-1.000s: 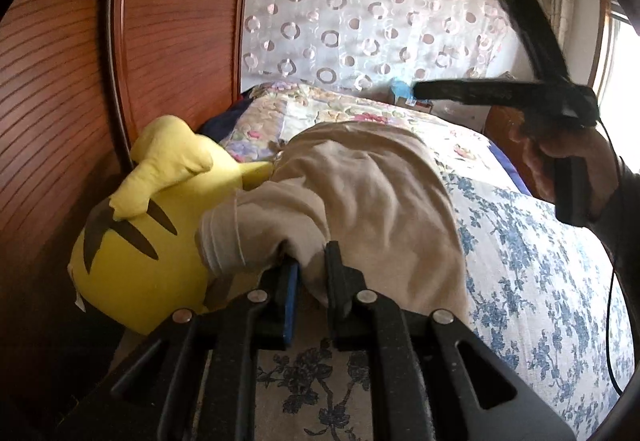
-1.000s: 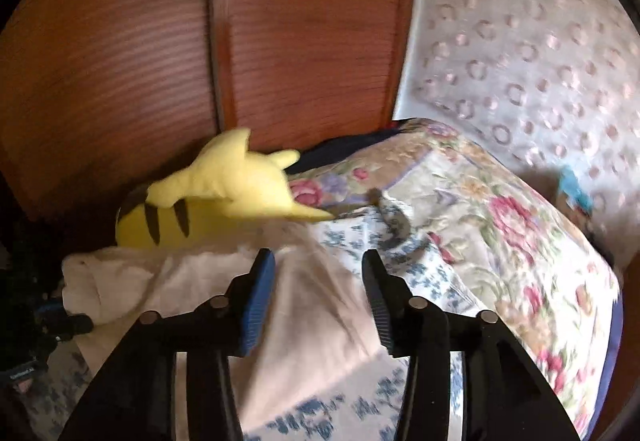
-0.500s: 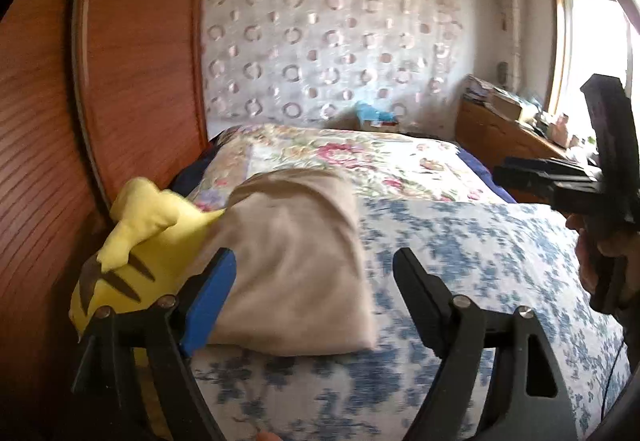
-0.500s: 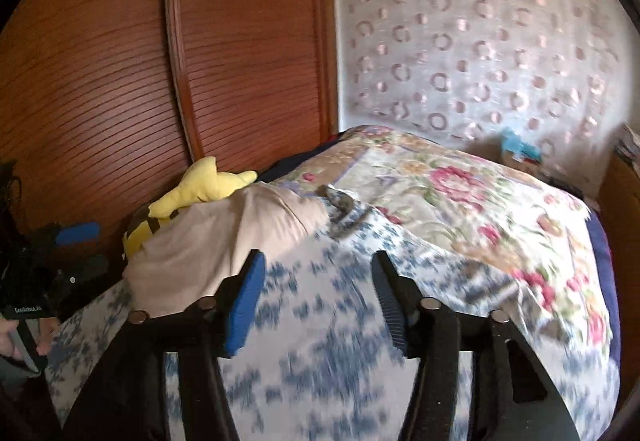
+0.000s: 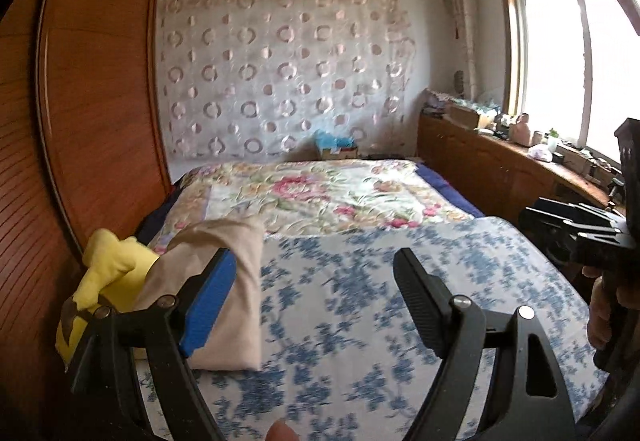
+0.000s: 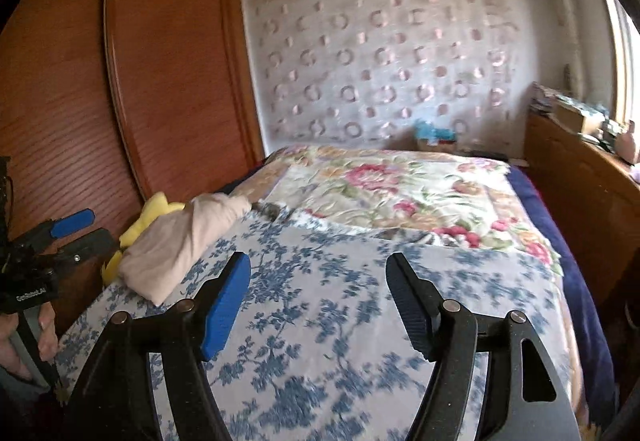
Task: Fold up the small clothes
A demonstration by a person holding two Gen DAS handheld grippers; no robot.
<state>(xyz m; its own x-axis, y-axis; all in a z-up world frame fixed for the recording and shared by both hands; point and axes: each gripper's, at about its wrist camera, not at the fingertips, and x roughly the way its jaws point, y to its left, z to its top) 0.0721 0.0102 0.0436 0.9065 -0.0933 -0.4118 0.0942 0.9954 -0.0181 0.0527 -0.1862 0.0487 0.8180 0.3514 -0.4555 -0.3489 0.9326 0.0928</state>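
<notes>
Left gripper (image 5: 314,291): jaws wide apart, nothing between them. Right gripper (image 6: 318,299): jaws apart and have just been opening, nothing between them; only the blue floral sheet (image 6: 320,301) lies below. The folded beige garment (image 5: 236,281) rests at lower left of the left wrist frame, apparently touching the yellow plush toy (image 5: 108,273), though blur limits certainty.

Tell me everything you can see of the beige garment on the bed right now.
The beige garment is a soft, plain knit-looking piece, folded into a compact oblong bundle. It lies at the bed's wardrobe-side edge on the blue-flowered sheet, its far end reaching the floral quilt. It leans against the yellow plush toy. Neither gripper touches it.
</notes>
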